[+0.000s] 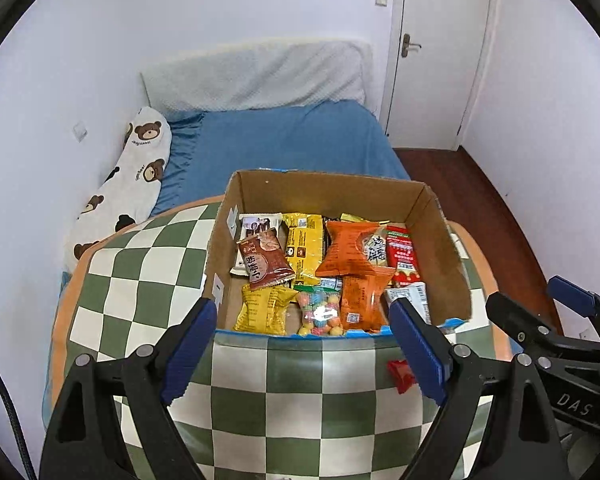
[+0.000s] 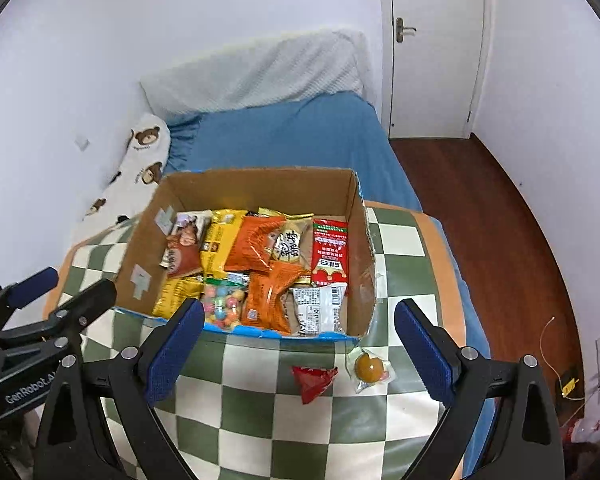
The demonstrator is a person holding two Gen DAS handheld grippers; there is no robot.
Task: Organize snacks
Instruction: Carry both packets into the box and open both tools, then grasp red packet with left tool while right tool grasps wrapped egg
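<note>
Cardboard made up the brown open box (image 2: 256,188) that already held most snack packets, but a small red wrapped snack (image 2: 313,382) and a clear-wrapped orange ball candy (image 2: 370,368) waited outside on the green-and-white checked cloth (image 2: 260,400), with the left gripper (image 1: 304,344) and right gripper (image 2: 300,348) both spread wide and holding nothing.

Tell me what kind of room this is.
Most likely a bedroom: a bed with a blue sheet, a bear-print pillow against the wall, and a white door. The snack box sits on a checkered blanket.

walls (image 1: 260,0) white; door (image 1: 440,52) shut | floor (image 2: 480,200) dark wood | bed (image 1: 292,140) blue-sheeted
</note>
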